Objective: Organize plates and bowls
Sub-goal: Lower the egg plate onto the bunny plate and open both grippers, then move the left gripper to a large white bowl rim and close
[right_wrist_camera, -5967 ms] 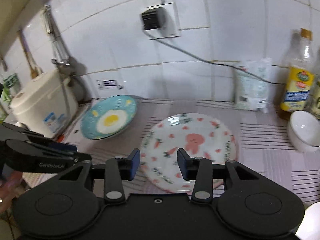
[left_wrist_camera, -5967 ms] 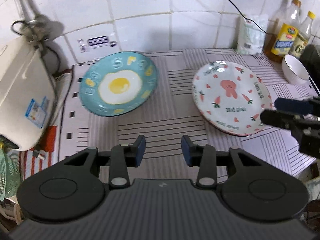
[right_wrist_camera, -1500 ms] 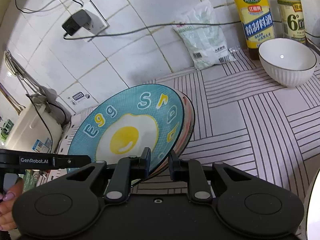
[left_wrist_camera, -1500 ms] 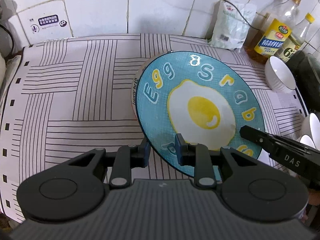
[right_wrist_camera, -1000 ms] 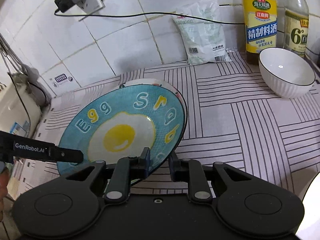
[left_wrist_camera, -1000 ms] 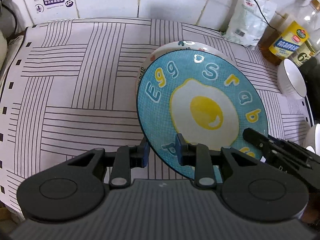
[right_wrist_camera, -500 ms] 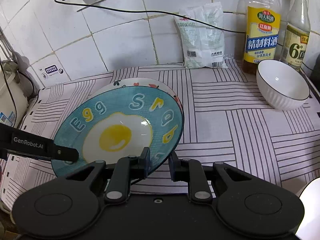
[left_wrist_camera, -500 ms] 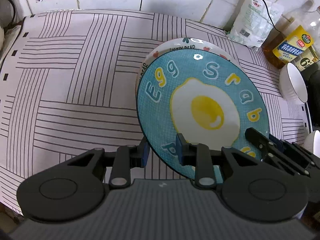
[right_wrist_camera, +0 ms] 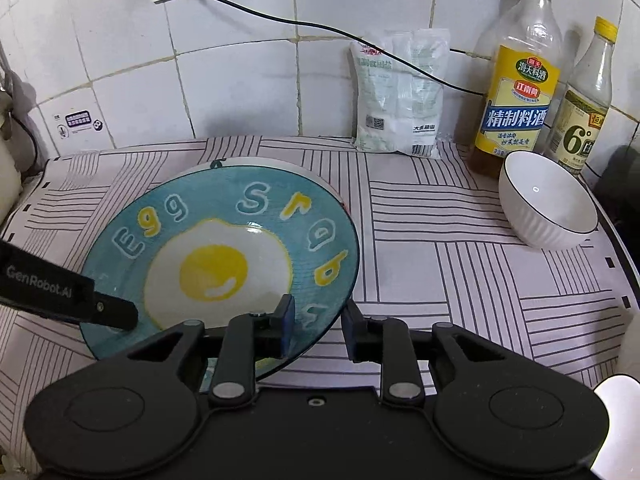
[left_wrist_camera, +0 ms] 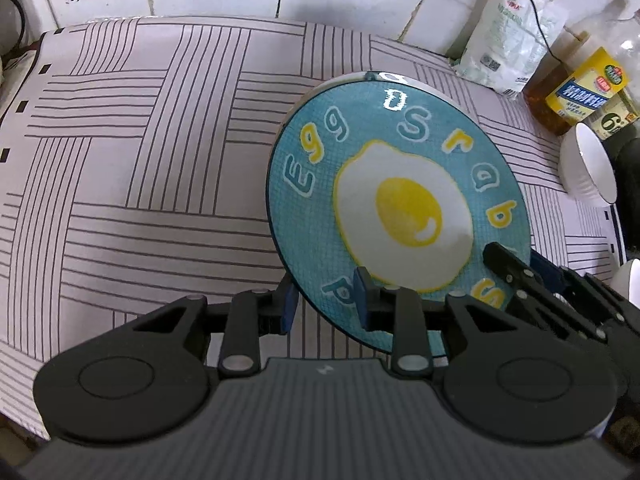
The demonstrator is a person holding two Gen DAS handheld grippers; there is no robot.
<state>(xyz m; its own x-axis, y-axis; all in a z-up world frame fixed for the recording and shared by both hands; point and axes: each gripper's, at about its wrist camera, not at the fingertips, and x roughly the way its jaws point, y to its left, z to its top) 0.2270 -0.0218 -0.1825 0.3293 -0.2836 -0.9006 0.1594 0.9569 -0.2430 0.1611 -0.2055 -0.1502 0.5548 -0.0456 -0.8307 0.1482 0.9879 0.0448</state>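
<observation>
- While the left gripper (left_wrist_camera: pixel 325 300) pinches the near rim of the blue plate (left_wrist_camera: pixel 400 184), one pad above and one below, the right gripper (right_wrist_camera: pixel 316 314) has just been opening its jaws. Its pads now stand a little apart, with the same rim loose between them.
- On the side of the left gripper, as the right wrist view shows it, I can read "GenRobot.AI".
- The blue plate carries a fried egg picture and the letters "Egg" and "S r a b"; more letters near the grippers are partly hidden.
- It lies over a white plate (right_wrist_camera: pixel 240 160), of which only the far rim shows, so I count two plates.
- Both rest on a striped mat (left_wrist_camera: pixel 160 160).
- One white bowl (right_wrist_camera: pixel 548 200) stands to the right, well apart from the plates.
- Behind it are two bottles: a yellow-label bottle (right_wrist_camera: pixel 516 92) reading "精制料酒" and a pale bottle (right_wrist_camera: pixel 580 120) marked "6°".
- One white bag (right_wrist_camera: pixel 400 92) leans on the tiled wall; its print is too small to read.
- A black cable (right_wrist_camera: pixel 280 20) runs from the socket across the bag.
</observation>
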